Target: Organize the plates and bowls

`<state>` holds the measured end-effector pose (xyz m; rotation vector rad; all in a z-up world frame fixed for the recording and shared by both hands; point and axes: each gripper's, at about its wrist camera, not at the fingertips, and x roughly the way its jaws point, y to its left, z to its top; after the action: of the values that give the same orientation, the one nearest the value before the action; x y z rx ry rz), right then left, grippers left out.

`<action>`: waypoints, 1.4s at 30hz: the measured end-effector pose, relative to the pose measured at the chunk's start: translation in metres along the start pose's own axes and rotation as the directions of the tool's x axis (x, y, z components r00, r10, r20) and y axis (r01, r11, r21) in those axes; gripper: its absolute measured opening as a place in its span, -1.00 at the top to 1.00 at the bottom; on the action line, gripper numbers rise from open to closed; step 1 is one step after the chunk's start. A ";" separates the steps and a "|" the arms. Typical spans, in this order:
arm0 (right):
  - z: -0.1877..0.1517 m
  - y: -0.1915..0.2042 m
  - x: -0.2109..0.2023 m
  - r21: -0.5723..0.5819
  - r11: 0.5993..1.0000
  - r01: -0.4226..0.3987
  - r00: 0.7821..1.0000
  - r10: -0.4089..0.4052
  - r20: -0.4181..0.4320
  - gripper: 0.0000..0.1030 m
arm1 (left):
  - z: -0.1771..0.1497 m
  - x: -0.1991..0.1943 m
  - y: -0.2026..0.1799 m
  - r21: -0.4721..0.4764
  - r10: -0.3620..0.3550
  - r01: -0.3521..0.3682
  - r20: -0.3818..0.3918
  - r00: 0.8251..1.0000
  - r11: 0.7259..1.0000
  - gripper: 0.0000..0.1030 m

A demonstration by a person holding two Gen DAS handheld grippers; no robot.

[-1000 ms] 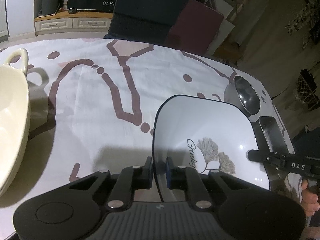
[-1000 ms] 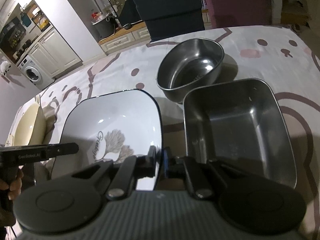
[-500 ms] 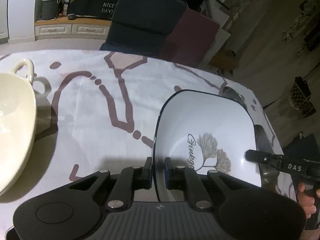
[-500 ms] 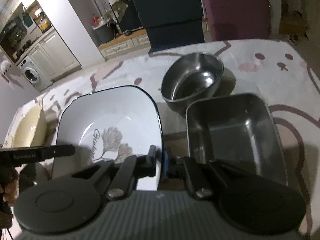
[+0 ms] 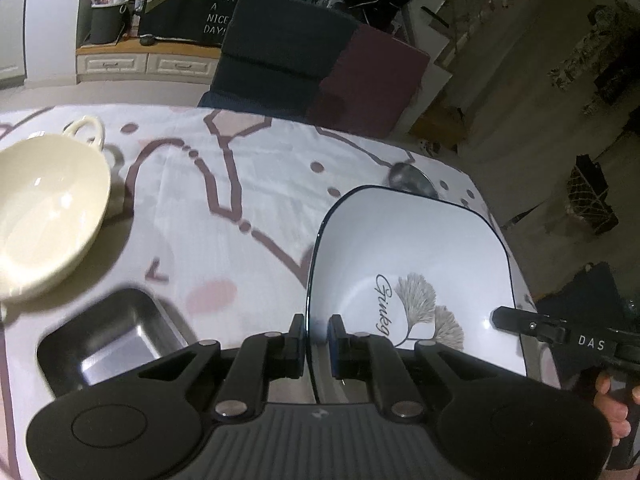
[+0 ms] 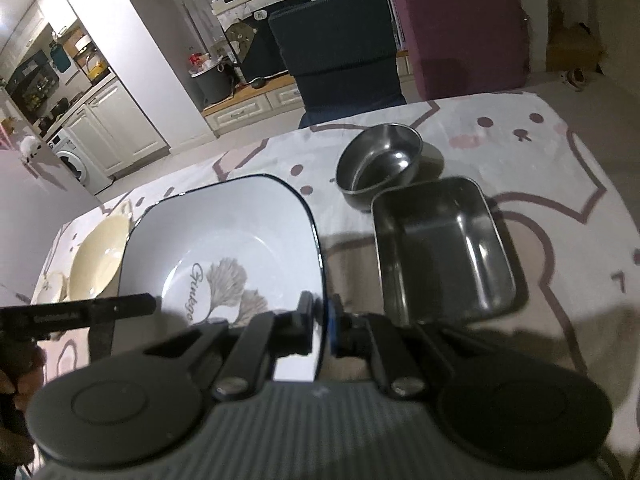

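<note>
A white square plate (image 5: 416, 264) with a dark rim and a leaf print is held in the air above the table by both grippers. My left gripper (image 5: 317, 340) is shut on its left edge. My right gripper (image 6: 322, 326) is shut on its right edge; the plate also shows in the right wrist view (image 6: 224, 248). A cream bowl with handles (image 5: 44, 212) sits at the table's left. A round steel bowl (image 6: 380, 162) and a rectangular steel tray (image 6: 440, 248) sit to the right of the plate.
A second steel tray (image 5: 108, 340) lies below my left gripper. The table has a white cloth with mauve patterns (image 5: 240, 184). Dark blue and maroon chairs (image 5: 288, 56) stand at the far edge. The table's right edge (image 5: 484, 200) is near the plate.
Both grippers have lifted the plate higher above the table. The views have widened, so the cream bowl and a steel tray under the left gripper now show more fully.
</note>
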<state>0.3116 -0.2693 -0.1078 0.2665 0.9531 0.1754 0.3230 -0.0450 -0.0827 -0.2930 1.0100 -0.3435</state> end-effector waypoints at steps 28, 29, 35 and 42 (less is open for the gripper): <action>-0.108 0.000 -0.002 -0.085 0.993 0.076 0.974 -0.092 -0.209 0.76 | -0.123 -0.002 0.004 -0.082 0.054 -0.066 -0.140 0.989 0.994 0.77; -0.109 0.001 0.000 -0.089 0.993 0.079 0.972 -0.097 -0.214 0.76 | -0.123 -0.002 0.004 -0.082 0.058 -0.071 -0.145 0.988 0.994 0.77; -0.113 0.005 0.004 -0.106 0.991 0.082 0.969 -0.104 -0.223 0.76 | -0.127 0.002 0.005 -0.071 0.075 -0.088 -0.165 0.983 0.994 0.77; -0.113 0.006 0.009 -0.117 0.991 0.071 0.968 -0.096 -0.231 0.76 | -0.127 0.002 0.009 -0.070 0.084 -0.097 -0.173 0.981 0.993 0.76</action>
<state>0.2235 -0.2444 -0.1747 0.1063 1.1853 0.1833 0.2159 -0.0476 -0.1510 -0.2908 1.2030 -0.2498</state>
